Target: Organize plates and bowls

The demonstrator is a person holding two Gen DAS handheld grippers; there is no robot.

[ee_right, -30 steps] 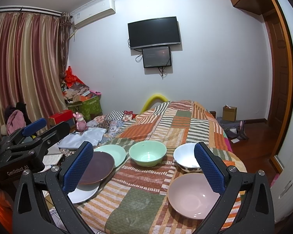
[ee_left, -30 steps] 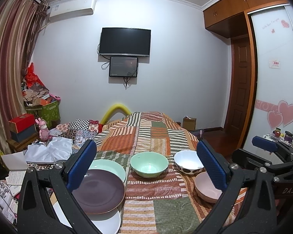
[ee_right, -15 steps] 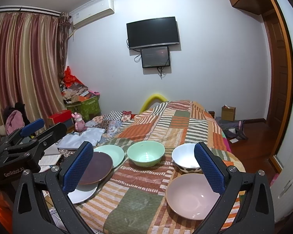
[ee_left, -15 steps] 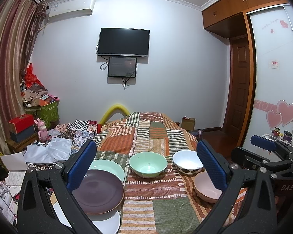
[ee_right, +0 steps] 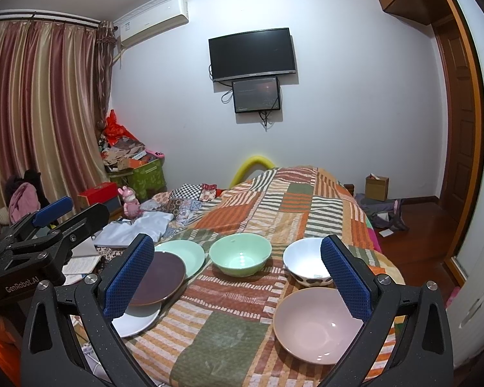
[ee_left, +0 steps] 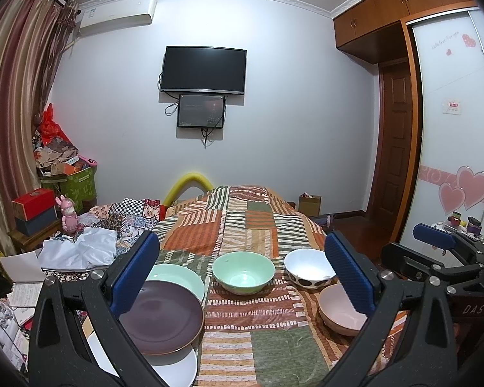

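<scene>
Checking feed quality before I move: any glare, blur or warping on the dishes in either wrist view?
Left wrist: sharp, fisheye bends the walls, faint sheen on the purple plate. Right wrist: sharp, small lamp glints in the green bowl and pink bowl, dark corner vignette.

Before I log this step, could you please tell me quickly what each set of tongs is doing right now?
Left tongs: open, holding nothing.
Right tongs: open, holding nothing.

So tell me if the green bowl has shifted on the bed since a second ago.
No. The green bowl sits on the same striped patch of the quilt, between the green plate and the white bowl.
</scene>
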